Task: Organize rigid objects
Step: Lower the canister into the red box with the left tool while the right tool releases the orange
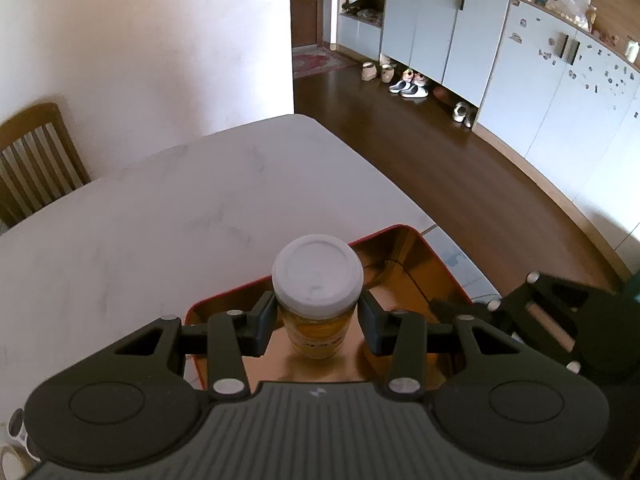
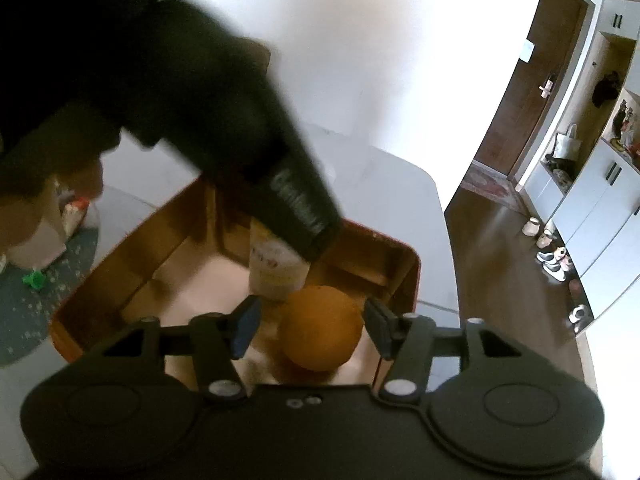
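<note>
Standing on white table [image 1: 160,216]: tray [image 1: 432,258].
</note>
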`<state>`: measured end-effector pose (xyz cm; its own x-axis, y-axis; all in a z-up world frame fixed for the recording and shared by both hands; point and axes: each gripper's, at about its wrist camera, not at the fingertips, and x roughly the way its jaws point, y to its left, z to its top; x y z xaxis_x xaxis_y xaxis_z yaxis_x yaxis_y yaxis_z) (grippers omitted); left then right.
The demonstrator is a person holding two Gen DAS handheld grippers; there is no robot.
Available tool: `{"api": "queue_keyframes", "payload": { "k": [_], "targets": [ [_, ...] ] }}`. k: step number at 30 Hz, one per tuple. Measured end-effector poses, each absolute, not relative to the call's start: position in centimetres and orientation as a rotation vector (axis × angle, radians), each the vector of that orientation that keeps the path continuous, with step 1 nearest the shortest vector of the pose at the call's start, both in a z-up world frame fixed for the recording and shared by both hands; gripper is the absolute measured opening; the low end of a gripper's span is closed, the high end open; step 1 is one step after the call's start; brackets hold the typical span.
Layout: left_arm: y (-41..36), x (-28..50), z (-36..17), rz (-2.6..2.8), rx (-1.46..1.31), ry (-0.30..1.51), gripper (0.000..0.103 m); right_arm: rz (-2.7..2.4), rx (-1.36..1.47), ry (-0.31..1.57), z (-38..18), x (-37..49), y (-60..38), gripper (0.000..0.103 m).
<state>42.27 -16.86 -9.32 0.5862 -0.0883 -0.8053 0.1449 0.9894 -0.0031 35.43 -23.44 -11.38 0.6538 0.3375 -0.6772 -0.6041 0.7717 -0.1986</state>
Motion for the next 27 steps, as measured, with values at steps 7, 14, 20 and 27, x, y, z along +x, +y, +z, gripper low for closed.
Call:
{"api": "queue_keyframes", "payload": {
  "k": [7,14,20,27],
  "targets": [
    [-16.2,41.4,-8.8,-0.115,0.048,0.934,0.052,0.579,-0.400,0.672,-10.0,34.8,-23.9,0.059],
    [-14.8,38.5,-7.6,-0.085,0.022,0.901,0.057,0.613,-0.365,0.691,-8.8,33.4,-24.6,0.062],
    [-12.4,34.7,-6.3,-0.047,-0.005,0.864,0.057,0.636,-0.351,0.696,-7.7,31.8,-24.5,0.064],
    [-9.1,30.1,-5.0,-0.019,-0.017,0.823,0.057,0.641,-0.305,0.694,-6.4,28.9,-23.4,0.071]
  ]
}}
